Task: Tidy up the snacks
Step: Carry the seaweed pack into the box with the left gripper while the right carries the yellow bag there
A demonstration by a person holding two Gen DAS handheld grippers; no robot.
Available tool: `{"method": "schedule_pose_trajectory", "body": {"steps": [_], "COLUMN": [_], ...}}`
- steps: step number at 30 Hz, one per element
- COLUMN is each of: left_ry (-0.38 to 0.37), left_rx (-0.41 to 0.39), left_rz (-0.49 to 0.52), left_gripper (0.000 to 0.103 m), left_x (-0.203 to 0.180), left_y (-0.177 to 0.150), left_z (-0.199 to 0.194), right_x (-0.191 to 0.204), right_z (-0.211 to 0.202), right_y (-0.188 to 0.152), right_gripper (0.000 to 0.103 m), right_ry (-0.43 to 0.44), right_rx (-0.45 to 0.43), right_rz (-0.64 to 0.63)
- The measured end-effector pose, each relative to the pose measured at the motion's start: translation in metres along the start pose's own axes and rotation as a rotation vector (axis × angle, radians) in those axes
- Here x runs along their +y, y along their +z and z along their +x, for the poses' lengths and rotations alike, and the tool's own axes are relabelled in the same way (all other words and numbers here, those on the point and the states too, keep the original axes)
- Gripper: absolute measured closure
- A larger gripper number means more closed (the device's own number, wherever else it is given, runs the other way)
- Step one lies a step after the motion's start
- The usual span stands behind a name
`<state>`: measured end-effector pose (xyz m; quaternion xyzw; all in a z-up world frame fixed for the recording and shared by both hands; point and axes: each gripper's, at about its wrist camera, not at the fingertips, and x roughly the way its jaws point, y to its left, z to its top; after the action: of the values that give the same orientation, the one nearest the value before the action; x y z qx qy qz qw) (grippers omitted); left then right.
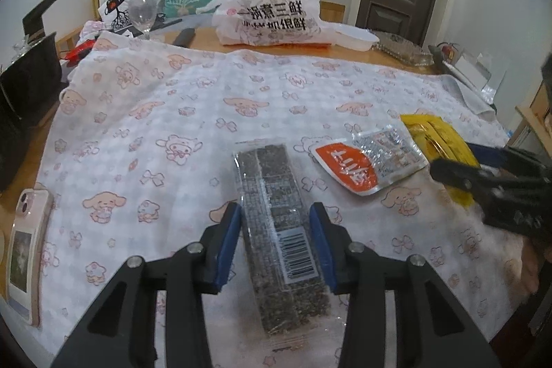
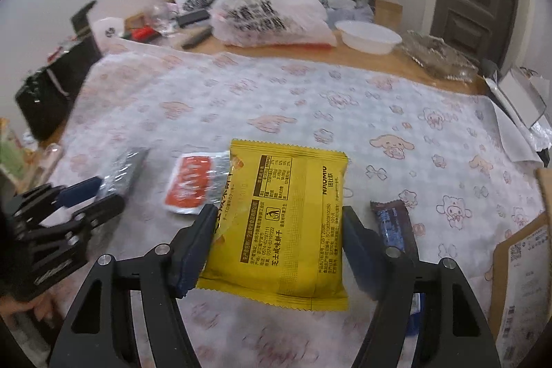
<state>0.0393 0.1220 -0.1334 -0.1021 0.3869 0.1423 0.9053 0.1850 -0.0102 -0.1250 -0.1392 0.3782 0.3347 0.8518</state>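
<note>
A long clear pack of dark seeded snack bars [image 1: 272, 181] lies on the cartoon-print cloth [image 1: 179, 99], and my left gripper [image 1: 276, 212] is shut on its two long sides. In the right wrist view the yellow biscuit packet [image 2: 289, 250] sits between the pads of my right gripper [image 2: 278, 216], which is shut on it; its far end tilts up off the cloth. An orange-and-silver sachet [image 1: 362, 164] lies flat between the two packs. A dark blue wrapped bar [image 2: 393, 223] lies just right of the right gripper's finger. The left gripper [image 2: 103, 194] shows at the left edge there.
A printed white plastic bag [image 1: 272, 16], a white bowl [image 2: 369, 35] and a wine glass [image 1: 143, 11] stand along the table's far edge. A pink phone [image 1: 27, 247] lies at the left, a black box [image 1: 27, 81] behind it. A cardboard box [image 2: 524, 264] sits at the right.
</note>
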Motion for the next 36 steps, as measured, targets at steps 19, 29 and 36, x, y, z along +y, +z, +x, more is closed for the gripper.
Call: {"method": "schedule_pose_trajectory", "body": {"steps": [19, 29, 36], "left_ry": [-0.124, -0.325, -0.439], "left_rx": [-0.254, -0.258, -0.171], "left_rz": [0.152, 0.321, 0.398], "left_gripper": [0.065, 0.065, 0.065], "left_x": [-0.117, -0.267, -0.356], "left_y": [0.066, 0.095, 0.099], "left_z": [-0.128, -0.133, -0.107], "right_x": [-0.044, -0.159, -0.209], "right_z": [-0.186, -0.225, -0.214], "right_y": [-0.015, -0.061, -0.084], "right_gripper": [0.036, 0.036, 0.036], "right_ry": [-0.028, -0.200, -0.224], "right_rx": [-0.325, -0.337, -0.289], "right_rz": [-0.040, 0.082, 0.132]}}
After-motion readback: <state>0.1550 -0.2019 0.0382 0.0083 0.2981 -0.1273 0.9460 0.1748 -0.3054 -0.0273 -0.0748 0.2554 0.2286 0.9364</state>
